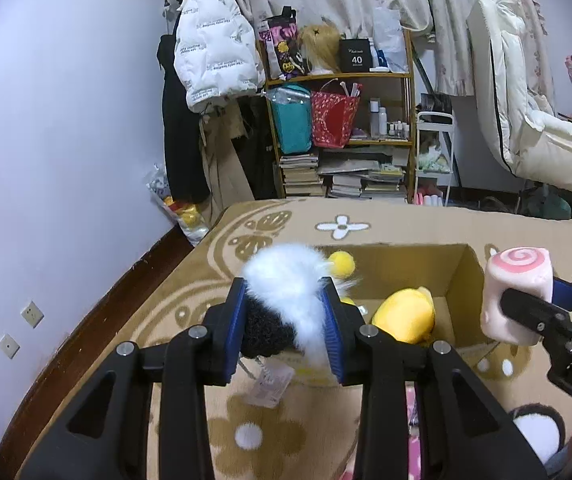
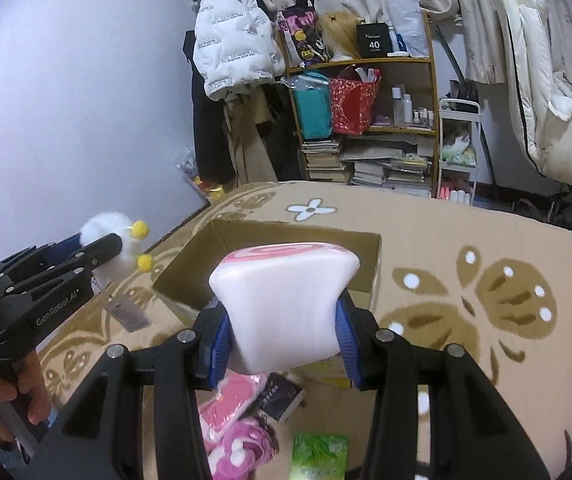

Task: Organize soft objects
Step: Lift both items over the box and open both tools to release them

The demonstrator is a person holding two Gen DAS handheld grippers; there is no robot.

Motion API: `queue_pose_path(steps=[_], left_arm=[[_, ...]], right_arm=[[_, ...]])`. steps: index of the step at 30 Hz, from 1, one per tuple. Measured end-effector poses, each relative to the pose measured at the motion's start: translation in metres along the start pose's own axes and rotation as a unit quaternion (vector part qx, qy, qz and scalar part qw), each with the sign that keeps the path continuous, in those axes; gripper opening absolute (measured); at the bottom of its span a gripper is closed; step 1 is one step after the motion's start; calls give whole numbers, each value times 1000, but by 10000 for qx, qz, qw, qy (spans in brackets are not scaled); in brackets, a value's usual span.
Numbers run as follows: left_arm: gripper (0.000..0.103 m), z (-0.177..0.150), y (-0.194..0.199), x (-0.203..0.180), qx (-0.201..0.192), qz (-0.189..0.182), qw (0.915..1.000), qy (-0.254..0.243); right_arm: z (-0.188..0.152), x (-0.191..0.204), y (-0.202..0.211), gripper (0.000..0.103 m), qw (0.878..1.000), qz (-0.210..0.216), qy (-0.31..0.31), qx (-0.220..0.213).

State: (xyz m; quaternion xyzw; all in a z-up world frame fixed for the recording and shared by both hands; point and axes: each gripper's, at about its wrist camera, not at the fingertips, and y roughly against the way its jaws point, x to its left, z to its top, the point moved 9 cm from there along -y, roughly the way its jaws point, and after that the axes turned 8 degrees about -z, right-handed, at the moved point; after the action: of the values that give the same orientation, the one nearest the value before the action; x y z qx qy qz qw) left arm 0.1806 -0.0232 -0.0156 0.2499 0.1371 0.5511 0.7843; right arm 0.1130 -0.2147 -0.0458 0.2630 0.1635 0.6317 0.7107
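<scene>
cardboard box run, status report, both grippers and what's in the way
Left gripper shut on fluffy white toy. Right gripper shut on pink swirl roll. Cardboard box open ahead, yellow plush inside. Path clear.

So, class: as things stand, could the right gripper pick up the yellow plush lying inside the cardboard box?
Probably not yet: the right gripper is shut on the pink swirl toy, though the box is open above the yellow plush.
</scene>
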Motion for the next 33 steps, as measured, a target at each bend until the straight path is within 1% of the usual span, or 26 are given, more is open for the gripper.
queue_pose_path(steps=[7, 11, 15, 20, 25, 29, 33], left_arm=[[34, 7, -21, -8, -7, -66, 9999, -131], [34, 4, -37, -12, 96, -103, 9996, -248], [34, 0, -49, -11, 189, -180, 9995, -185], [35, -8, -65, -8, 396, -243, 9989, -109], [35, -16, -75, -8, 542, -274, 9981, -65], [35, -21, -78, -10, 584, -244, 9979, -152], [37, -23, -78, -13, 600, -191, 9976, -276]], right_arm=[[10, 2, -20, 49, 10000, 6, 57, -26], [11, 2, -30, 49, 10000, 20, 50, 5], [8, -2, -42, 50, 9999, -9, 22, 112], [5, -7, -55, 52, 9997, -25, -61, 242], [0, -9, -66, 55, 9992, -42, -82, 377], [-5, -10, -73, 59, 9988, -49, -80, 474], [-8, -11, -75, 61, 9984, -18, -83, 564]])
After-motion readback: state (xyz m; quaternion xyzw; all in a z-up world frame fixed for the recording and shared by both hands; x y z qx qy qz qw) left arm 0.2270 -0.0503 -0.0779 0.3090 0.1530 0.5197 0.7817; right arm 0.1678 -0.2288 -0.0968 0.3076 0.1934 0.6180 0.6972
